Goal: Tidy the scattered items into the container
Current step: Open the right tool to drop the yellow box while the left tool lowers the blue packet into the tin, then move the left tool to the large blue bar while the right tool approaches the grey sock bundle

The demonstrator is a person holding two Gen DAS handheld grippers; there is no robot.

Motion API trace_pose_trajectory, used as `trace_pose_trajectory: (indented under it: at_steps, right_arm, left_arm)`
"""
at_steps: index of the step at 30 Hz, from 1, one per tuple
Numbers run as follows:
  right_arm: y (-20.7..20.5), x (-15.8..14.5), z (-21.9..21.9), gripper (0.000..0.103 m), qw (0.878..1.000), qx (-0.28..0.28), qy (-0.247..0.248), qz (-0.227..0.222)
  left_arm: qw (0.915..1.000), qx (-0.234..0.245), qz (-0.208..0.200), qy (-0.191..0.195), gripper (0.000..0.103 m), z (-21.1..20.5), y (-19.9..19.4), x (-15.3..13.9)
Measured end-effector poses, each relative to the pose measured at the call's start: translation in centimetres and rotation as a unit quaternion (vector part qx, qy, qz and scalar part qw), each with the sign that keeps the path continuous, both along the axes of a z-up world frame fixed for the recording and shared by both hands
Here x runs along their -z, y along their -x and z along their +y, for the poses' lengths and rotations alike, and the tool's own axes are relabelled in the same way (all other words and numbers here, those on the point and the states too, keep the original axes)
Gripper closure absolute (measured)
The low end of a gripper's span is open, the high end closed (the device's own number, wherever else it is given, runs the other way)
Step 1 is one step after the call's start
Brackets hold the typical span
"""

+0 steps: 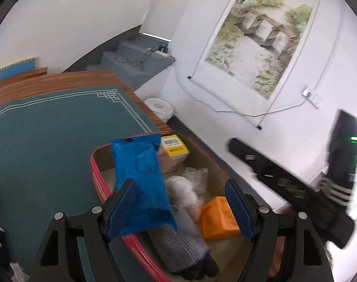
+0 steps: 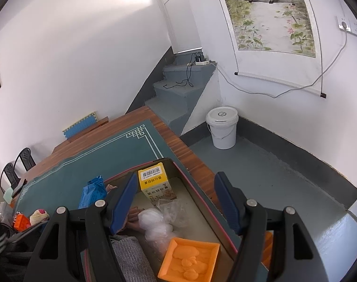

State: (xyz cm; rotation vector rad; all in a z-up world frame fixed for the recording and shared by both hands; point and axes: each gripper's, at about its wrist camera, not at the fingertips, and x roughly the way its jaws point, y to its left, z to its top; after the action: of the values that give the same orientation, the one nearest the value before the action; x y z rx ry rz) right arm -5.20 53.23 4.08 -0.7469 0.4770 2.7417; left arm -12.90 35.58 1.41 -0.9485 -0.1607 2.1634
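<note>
My left tool (image 1: 180, 208) stands spread wide above the red-rimmed rectangular container (image 1: 95, 176), which sits at the corner of the green mat (image 1: 49, 129) on the wooden counter (image 1: 49, 80). A blue foil snack packet (image 1: 140, 183) lies against the left blue finger (image 1: 120, 209) of that tool and hangs over the container's near-left wall; the right finger is well apart from it, so nothing is clamped. The packet is blurred, and I cannot tell whether it rests on the rim.

My right tool (image 2: 174, 202) is likewise released, its fingers spread over the container (image 2: 202, 209) with nothing pressed between them. In the right wrist view I see inside the container a yellow cardboard box with a barcode label (image 2: 156, 183) standing upright at the far end, a crumpled clear plastic bag holding something white (image 2: 154, 225) in the middle, an orange moulded plastic tray (image 2: 190, 260) at the near end, and a grey knitted cloth (image 2: 131, 253) beside it on the left.

On the mat left of the container lie a small orange piece (image 2: 21, 222) and a pink and cream soft item (image 2: 39, 215). A white lidded bucket (image 2: 221, 127) stands on the grey floor by the stairs.
</note>
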Motion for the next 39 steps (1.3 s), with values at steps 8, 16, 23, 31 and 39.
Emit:
trace_pose_trajectory:
  at_steps: [8, 16, 23, 31, 39]
  right_arm:
    - [-0.5, 0.3, 0.7, 0.032, 1.000, 0.019, 0.006, 0.010]
    - [-0.4, 0.8, -0.7, 0.032, 1.000, 0.010, -0.025, 0.015]
    - [-0.3, 0.9, -3.4, 0.031, 0.998, -0.014, -0.067, 0.017]
    - [-1.2, -0.1, -7.8, 0.025, 0.992, -0.068, -0.100, 0.021]
    - [-2.1, 0.6, -13.2, 0.025, 0.985, -0.159, -0.071, -0.014]
  left_arm:
    - [0.9992, -0.017, -0.035, 0.008, 0.025, 0.7, 2.3, 1.6]
    - [0.9982, -0.043, 0.034, 0.025, 0.025, -2.2, -1.3, -2.1]
    - [0.9896, -0.095, 0.077, 0.075, 0.025, -9.1, -4.7, -2.9]
    - [0.9846, -0.137, 0.062, 0.090, 0.025, -14.5, -5.4, -2.0]
    - [0.9822, -0.144, 0.044, 0.111, 0.025, -18.7, -6.6, 0.1]
